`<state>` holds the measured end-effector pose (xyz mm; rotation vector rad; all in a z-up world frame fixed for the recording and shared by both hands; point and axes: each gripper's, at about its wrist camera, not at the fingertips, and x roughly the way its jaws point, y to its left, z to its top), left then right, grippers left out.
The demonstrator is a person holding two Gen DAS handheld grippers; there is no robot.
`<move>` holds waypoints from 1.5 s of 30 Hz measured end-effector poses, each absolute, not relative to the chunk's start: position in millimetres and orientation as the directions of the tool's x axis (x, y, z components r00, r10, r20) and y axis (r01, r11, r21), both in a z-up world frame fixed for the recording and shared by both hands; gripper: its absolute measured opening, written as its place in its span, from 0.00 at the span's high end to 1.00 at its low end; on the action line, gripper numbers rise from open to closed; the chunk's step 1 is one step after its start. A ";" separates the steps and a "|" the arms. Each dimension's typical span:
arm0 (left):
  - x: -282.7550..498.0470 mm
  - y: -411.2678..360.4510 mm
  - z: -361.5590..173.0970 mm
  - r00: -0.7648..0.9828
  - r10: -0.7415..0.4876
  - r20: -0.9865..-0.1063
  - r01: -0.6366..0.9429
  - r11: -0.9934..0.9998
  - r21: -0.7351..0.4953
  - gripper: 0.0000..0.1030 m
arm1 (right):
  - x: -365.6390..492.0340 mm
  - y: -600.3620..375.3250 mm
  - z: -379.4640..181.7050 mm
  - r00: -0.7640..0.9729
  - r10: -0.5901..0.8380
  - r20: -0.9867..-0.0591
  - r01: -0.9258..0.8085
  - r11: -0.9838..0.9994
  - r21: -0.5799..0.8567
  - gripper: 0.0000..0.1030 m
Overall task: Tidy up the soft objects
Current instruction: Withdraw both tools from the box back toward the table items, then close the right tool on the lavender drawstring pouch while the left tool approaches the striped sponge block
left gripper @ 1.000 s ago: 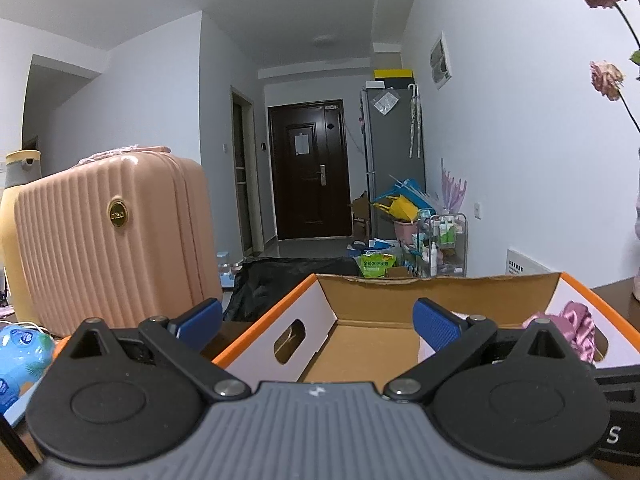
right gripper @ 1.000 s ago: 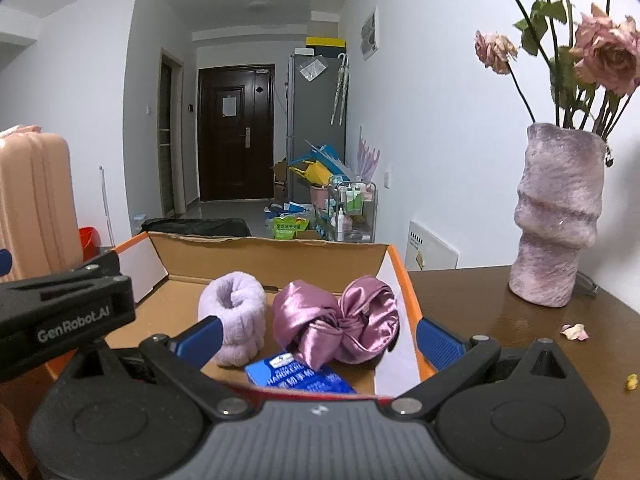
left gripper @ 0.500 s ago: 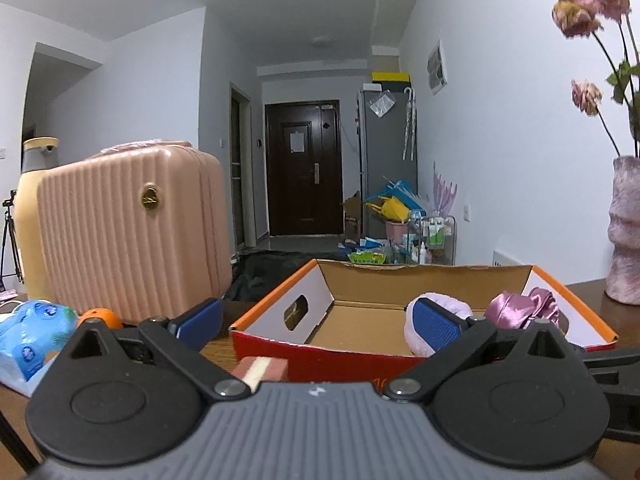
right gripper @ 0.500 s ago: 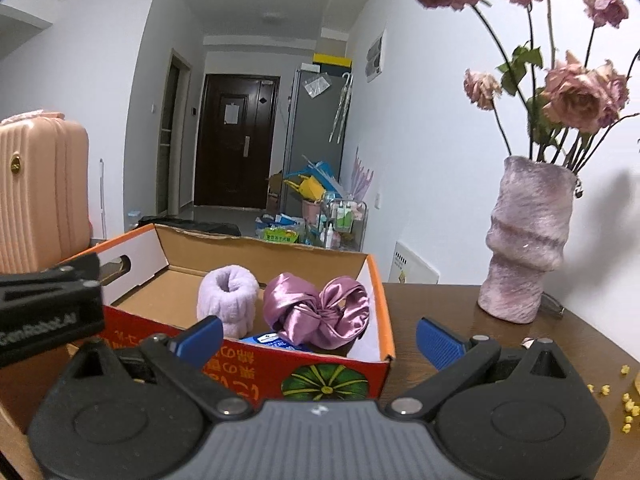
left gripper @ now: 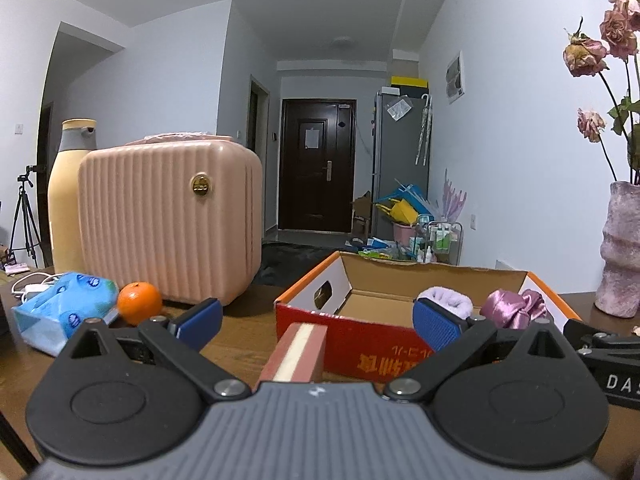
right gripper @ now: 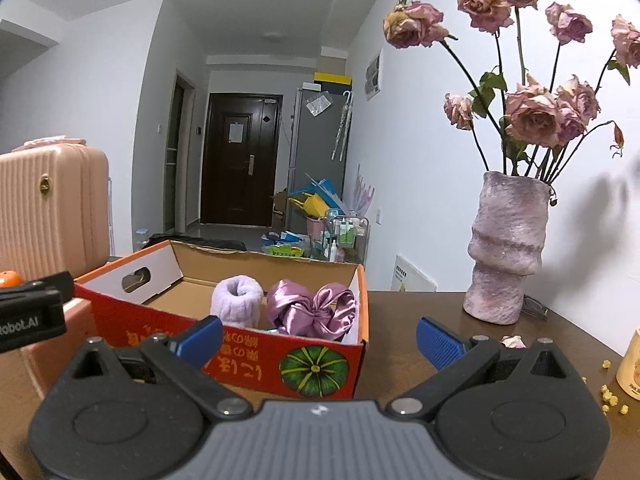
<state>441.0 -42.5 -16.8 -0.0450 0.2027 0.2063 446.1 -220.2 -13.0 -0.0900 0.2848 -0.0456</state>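
An open red cardboard box (right gripper: 240, 340) with a pumpkin picture stands on the brown table (right gripper: 400, 316). Inside it lie a fluffy lilac scrunchie (right gripper: 237, 300) and a shiny purple satin scrunchie (right gripper: 310, 314). The same box (left gripper: 380, 350) shows in the left wrist view with the lilac scrunchie (left gripper: 448, 298) and the satin scrunchie (left gripper: 512, 312) inside. My right gripper (right gripper: 319, 338) is open and empty, short of the box's near wall. My left gripper (left gripper: 316, 318) is open and empty too, in front of the box's left corner.
A pink ribbed case (left gripper: 168, 224) stands at the left, with an orange (left gripper: 139, 308) and a blue tissue pack (left gripper: 64, 312) in front of it. A pink-edged block (left gripper: 298, 350) lies before the box. A purple vase of dried roses (right gripper: 508, 248) stands at the right; crumbs (right gripper: 610, 394) dot the table.
Both grippers have drawn back and away from the box, so its whole front wall now shows. They stay open and empty. The scrunchies have not moved.
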 end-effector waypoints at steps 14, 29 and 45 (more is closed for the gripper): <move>393.2 -33.2 -18.7 0.955 0.176 -0.240 -0.186 0.982 -0.020 0.00 | 383.1 -222.1 -18.8 0.959 0.000 -0.283 -0.028 0.995 -0.095 0.00; 334.5 -24.4 -20.4 0.956 0.135 -0.261 -0.136 0.991 0.014 0.00 | 318.4 -233.4 -19.6 0.956 0.081 -0.283 -0.098 0.994 -0.047 0.00; 279.3 -18.6 -20.7 0.958 0.081 -0.276 -0.073 0.997 0.040 0.00 | 271.9 -250.3 -29.2 0.947 0.059 -0.315 -0.065 0.998 -0.011 0.00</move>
